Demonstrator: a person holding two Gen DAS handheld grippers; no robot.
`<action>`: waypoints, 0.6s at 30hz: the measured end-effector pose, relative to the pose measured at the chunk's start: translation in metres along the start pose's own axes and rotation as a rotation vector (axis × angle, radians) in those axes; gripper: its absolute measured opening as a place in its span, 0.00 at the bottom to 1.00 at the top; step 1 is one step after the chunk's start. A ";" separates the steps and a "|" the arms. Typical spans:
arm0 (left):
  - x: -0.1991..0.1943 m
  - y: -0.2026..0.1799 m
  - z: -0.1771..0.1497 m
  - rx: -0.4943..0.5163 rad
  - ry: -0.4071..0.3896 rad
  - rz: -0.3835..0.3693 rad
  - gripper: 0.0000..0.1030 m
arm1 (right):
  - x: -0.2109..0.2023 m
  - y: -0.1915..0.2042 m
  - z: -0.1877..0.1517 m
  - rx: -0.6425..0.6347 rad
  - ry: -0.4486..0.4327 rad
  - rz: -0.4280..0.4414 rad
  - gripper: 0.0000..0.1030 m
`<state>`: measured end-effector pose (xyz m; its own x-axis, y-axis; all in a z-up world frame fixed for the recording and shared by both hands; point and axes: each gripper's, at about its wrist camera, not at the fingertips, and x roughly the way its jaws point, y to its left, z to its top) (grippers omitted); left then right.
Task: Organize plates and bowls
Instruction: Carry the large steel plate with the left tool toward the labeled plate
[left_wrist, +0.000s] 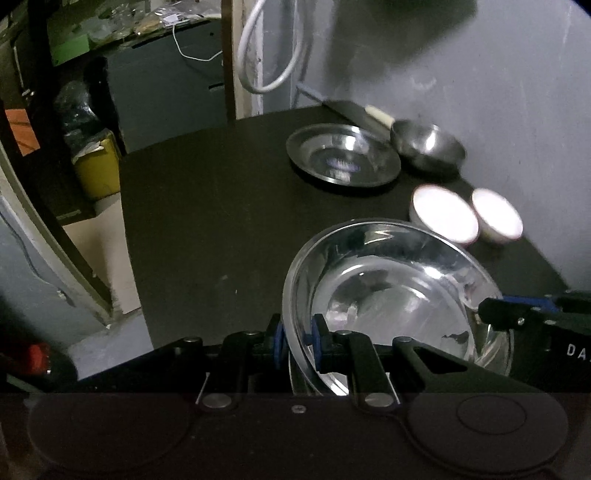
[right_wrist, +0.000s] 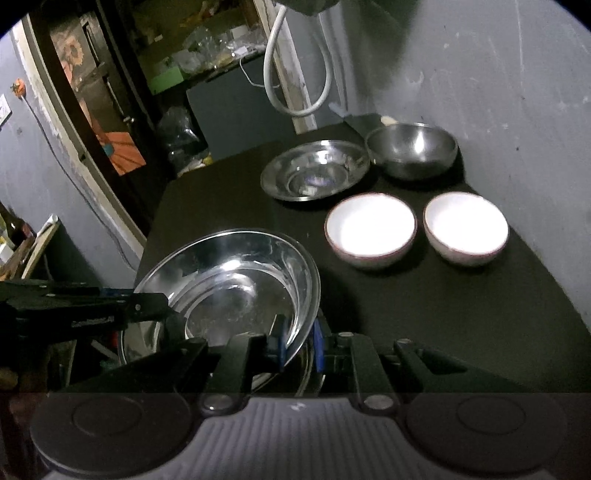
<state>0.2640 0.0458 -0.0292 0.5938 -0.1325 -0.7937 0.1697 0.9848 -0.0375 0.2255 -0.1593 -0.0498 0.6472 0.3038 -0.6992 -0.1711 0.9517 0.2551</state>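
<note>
Dark table against grey wall; cluttered shelves behind. On table: steel plate, steel bowl, two white bowls. Left gripper and right gripper each pinch rim of large steel plate, held above near table edge.

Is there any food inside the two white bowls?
No, the two white bowls on the black table show only bare white insides.

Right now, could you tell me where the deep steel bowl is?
The deep steel bowl stands at the table's far end near the wall, right of the steel plate and behind the two white bowls.
</note>
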 end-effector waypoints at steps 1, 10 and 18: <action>0.000 -0.001 -0.002 0.008 0.005 0.007 0.16 | 0.000 0.001 -0.002 -0.002 0.005 -0.002 0.17; 0.003 -0.014 -0.017 0.081 0.034 0.053 0.19 | -0.001 0.007 -0.022 -0.051 0.048 -0.037 0.17; 0.007 -0.023 -0.021 0.124 0.044 0.077 0.22 | 0.000 0.013 -0.024 -0.092 0.064 -0.076 0.18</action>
<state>0.2480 0.0246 -0.0467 0.5740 -0.0489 -0.8174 0.2221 0.9701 0.0978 0.2057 -0.1458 -0.0625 0.6129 0.2301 -0.7559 -0.1927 0.9713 0.1395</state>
